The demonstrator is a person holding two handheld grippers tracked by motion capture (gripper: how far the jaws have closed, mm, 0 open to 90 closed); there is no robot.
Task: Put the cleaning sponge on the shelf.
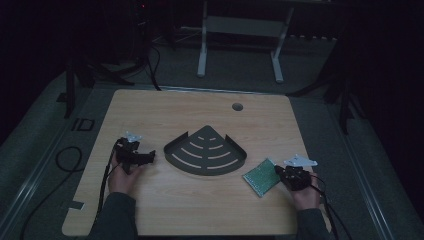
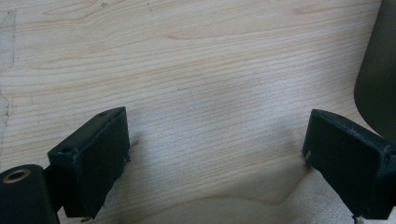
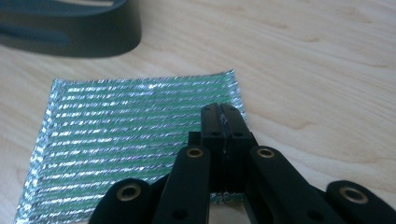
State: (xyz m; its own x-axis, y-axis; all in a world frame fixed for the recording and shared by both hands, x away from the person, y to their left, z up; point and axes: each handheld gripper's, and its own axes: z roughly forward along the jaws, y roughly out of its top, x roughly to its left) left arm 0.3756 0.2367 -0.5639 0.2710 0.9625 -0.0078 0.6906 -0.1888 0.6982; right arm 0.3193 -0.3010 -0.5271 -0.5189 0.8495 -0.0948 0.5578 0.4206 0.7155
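On the wooden table (image 1: 150,210), the one left gripper (image 1: 141,156) rests with its jaws spread wide and empty beside the single dark slotted corner shelf (image 1: 206,151), presumably waiting, while the one right gripper (image 3: 220,122) is clenched on the near edge of the lone green glittery scouring pad (image 3: 135,135), just right of the shelf, apparently to lift it.

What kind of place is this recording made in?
Probably a lab or workshop set up for recording, not a home. A bare wooden table stands on grey carpet in a dark room, cables trail over the floor, and the white legs of another desk frame stand behind.
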